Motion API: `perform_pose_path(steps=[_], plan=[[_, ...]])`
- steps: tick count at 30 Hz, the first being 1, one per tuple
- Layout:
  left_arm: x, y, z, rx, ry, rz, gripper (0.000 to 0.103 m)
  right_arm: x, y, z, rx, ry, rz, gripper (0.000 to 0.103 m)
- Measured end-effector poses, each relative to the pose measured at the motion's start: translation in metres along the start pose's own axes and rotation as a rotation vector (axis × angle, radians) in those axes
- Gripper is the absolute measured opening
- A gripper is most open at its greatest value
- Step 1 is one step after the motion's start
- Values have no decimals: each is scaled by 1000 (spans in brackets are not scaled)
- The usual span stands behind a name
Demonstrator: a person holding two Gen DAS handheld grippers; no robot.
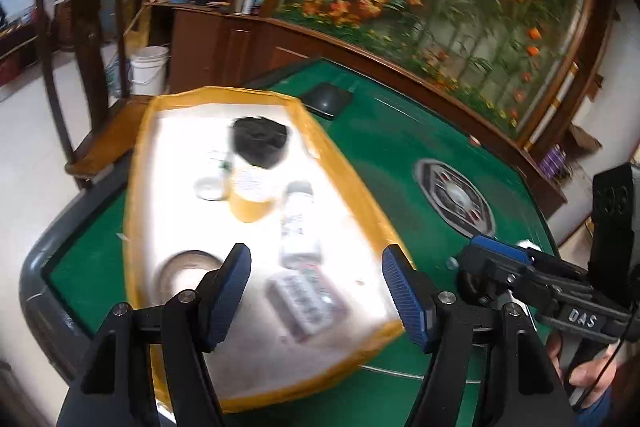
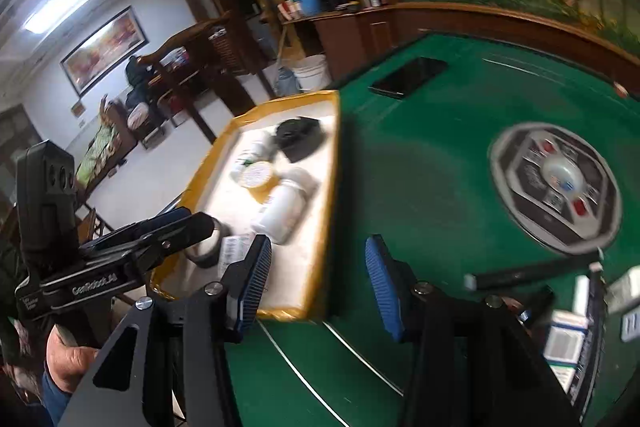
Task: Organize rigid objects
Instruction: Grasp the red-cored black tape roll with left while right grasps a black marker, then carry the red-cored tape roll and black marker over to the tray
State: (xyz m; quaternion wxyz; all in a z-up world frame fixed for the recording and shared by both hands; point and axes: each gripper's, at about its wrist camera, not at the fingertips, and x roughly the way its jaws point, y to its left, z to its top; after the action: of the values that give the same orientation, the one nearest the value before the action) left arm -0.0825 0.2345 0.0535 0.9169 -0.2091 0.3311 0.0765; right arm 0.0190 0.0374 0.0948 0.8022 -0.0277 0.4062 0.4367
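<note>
Two tools, both spread wide and empty, hover above a green table [image 1: 380,147]. Ahead of the left tool [image 1: 316,291] lies a yellow-rimmed tray [image 1: 138,163] with a white floor, holding the rigid objects: a flat printed box [image 1: 304,301] directly between and just beyond the tips, a white bottle [image 1: 298,223] lying on its side farther ahead, a yellow-based jar [image 1: 252,193] beyond that, a black lidded container [image 1: 260,141] at the far end, a small white bottle [image 1: 214,179] left of the jar, and a round tin [image 1: 188,269] just left of the left fingertip. The right tool [image 2: 318,283] hangs over bare felt just right of the tray's near corner; small cartons [image 2: 568,339] sit in a dark holder to its lower right, their count unclear through blur. A dark phone [image 2: 408,75] rests far ahead, and the table's round centre panel [image 2: 556,187] lies ahead to the right.

Likely hazards, judged from this layout: the objects in the tray are crowded, so a descending fingertip may nudge the lying bottle into a roll or tip the jar; the flat box offers little height, so the tips may scrape the tray floor or slide off it; the two tools are close and could collide; motion blur suggests fast travel, which worsens aim
</note>
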Motion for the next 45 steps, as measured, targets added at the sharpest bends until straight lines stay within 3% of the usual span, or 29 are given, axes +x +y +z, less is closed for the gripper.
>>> perform_pose_path(steps=[8,16,19,24,35,37,39,42,45], plan=[[4,-69,-13,156,42,-72,78,-46,-56,-10,100,-58,-53,49],[39,-141,-43,331,155,-154,78,-99,-141,-49,281,-112,-187,54],[55,-163,-51,394,198,-161,81,-103,-165,-70,347,-95,-210,54],[78,-189,-60,468,250,-119,83,-107,-179,-74,396,-92,-181,54],[128,-200,-47,490,269,-72,82,-108,-180,-75,408,-103,-186,56],[132,-205,-48,509,255,-53,76,-106,-182,-75,411,-95,-193,56],[125,-207,-52,526,249,-64,66,-104,-184,-75,418,-86,-196,56],[111,-196,-58,518,263,-74,66,-103,-185,-76,413,-70,-226,56],[95,-173,-52,412,282,-132,66,-98,-186,-77,399,-40,-236,56]])
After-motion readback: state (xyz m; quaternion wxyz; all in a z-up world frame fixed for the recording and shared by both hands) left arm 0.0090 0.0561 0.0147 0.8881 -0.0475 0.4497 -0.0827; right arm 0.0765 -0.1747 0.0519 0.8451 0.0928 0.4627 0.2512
